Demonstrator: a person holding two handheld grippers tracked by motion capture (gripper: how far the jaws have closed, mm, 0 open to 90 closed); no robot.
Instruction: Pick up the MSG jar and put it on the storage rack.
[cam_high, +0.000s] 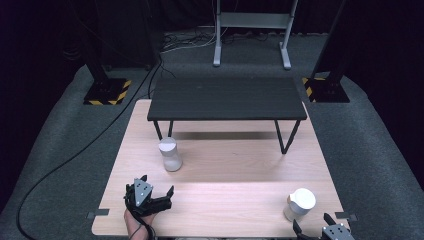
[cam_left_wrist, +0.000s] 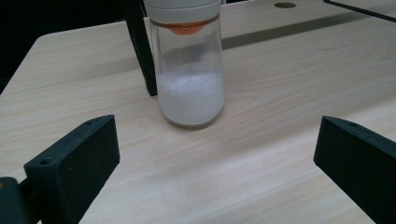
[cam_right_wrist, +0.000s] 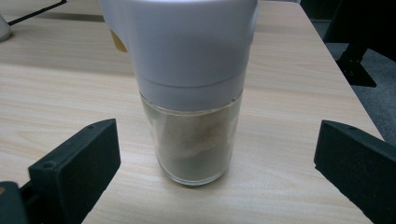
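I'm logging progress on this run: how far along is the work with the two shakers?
Nothing looks done yet: the salt shaker and the brown-spice shaker both stand upright on the table. In hand: the left gripper faces the salt, the right gripper faces the other, both open and not touching. Left: closing on each shaker, lifting and placing it.

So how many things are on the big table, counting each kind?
Shakers with white caps: 2, the salt shaker and the brown-spice shaker
Small black table: 1
Hand-held grippers: 2, the left hand-held gripper and the right hand-held gripper
Total: 5
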